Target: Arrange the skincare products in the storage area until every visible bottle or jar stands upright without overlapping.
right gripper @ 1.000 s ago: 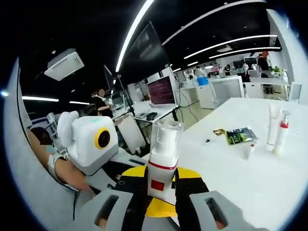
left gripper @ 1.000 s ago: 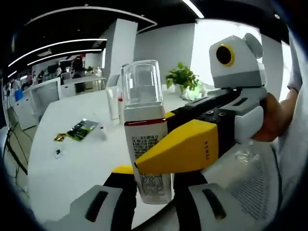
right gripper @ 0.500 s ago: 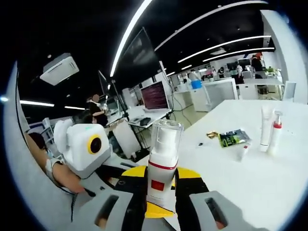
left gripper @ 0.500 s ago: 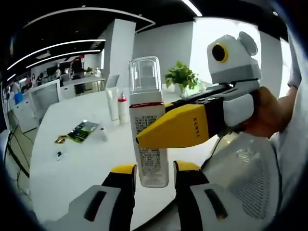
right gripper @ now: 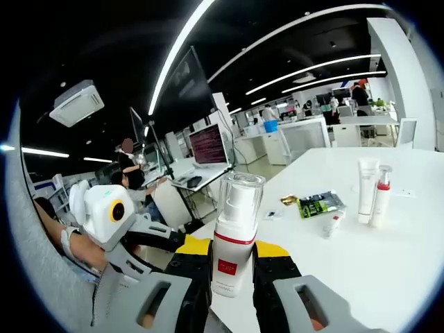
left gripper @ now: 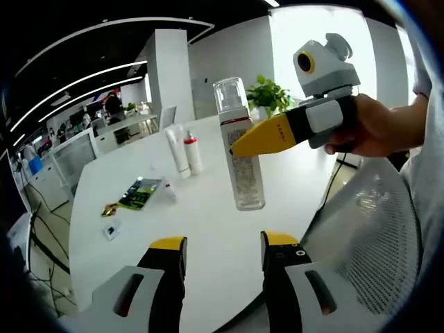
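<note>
So right now the right tool (right gripper: pixel 232 277) has the pump bottle (right gripper: pixel 234 236) clamped between its yellow jaws, gripping it low on the body, and the bottle is up in the air over the near edge of the table (right gripper: pixel 388 263), pretty much upright with its clear cap on top. In the left gripper view you can see the same bottle (left gripper: pixel 239 149) hanging above the white table (left gripper: pixel 208 229), with the right tool (left gripper: pixel 270 135) coming in from the right and a hand (left gripper: pixel 371 128) wrapped around its handle.

The left tool (left gripper: pixel 220 253) is empty, jaws spread apart, sitting low and well short of the bottle.

Further back on the table there's a white tube (right gripper: pixel 365 189) and a small red-topped bottle (right gripper: pixel 380 196) standing just beside each other, both upright. Near those, a green packet (right gripper: pixel 318 204) lies flat, plus a small tube (right gripper: pixel 333 223) that looks to be lying down, though it's too small to be sure.

My read: this is the carry step, bottle picked and headed for a spot. Next move needs it lowered base-first onto bare table near the standing pair but not touching them, then the jaws let go without tipping it. It's tall and narrow, so a crooked set-down could knock it over.
</note>
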### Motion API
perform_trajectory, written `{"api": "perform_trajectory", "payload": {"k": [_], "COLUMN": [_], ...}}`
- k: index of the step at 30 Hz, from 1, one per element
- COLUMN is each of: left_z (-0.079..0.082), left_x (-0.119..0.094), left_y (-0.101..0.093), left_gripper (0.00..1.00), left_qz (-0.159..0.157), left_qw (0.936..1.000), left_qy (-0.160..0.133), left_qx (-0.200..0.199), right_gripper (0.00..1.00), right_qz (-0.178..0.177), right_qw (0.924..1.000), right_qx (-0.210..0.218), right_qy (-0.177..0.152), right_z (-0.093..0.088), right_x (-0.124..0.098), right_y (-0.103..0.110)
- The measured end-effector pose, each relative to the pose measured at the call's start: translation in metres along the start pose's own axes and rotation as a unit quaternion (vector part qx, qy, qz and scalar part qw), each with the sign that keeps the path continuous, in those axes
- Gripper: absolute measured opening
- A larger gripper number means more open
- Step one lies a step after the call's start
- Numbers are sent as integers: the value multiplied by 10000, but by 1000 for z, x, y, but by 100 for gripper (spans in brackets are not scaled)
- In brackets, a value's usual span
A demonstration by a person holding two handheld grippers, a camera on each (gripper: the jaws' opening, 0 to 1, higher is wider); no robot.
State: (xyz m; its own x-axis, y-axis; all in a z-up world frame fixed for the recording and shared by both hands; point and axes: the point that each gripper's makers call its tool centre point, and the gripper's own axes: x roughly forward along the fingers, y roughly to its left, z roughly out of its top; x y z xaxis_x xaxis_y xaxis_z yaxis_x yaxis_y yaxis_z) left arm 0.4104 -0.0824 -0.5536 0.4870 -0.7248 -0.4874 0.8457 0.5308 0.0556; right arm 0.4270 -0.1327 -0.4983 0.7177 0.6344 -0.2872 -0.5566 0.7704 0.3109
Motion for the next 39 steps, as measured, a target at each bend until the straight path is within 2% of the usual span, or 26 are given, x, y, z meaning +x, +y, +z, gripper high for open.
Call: {"api": "perform_trajectory", "payload": {"k": [5, 11, 13, 14, 18, 21, 25, 34, 39], "left_z": [-6, -10, -15, -17, -25, -28, -33, -36, -43], "left_x": [-1, -3, -2, -4, -5, -8, -8, -7, -4], "left_y": [18, 33, 38, 43, 52, 57, 60, 72, 72], "left_gripper": [43, 43, 43, 42, 41, 42, 42, 42, 42], "left_qz": [313, 640, 743, 875, 1002, 1047, 1047, 1149, 1076], "left_qw": [9993, 9977, 9969, 9958, 9938, 9933, 9927, 9915, 9915], "left_qy": [45, 110, 207, 248, 477, 462, 590, 613, 603], "left_qx": [-179, -171, -184, -68, 28, -130, 30, -75, -406], "right_gripper": [14, 14, 14, 14, 14, 14, 14, 14, 14], "right_qz": [-76, -147, -168, -177, -194, -208, -205, -216, -237], "right_qw": [10000, 9999, 9998, 9998, 9998, 9997, 9997, 9996, 9996], "right_qx": [-15, -55, -57, -56, -78, -80, -108, -141, -150], "right_qy": [-31, -56, -61, -57, -56, -78, -78, -106, -90], "right_z": [4, 9, 10, 10, 12, 15, 17, 22, 22], "right_x": [0, 1, 1, 1, 3, 4, 7, 9, 10], "right_y": [-9, -18, -21, -23, -25, -27, -29, -31, -34]}}
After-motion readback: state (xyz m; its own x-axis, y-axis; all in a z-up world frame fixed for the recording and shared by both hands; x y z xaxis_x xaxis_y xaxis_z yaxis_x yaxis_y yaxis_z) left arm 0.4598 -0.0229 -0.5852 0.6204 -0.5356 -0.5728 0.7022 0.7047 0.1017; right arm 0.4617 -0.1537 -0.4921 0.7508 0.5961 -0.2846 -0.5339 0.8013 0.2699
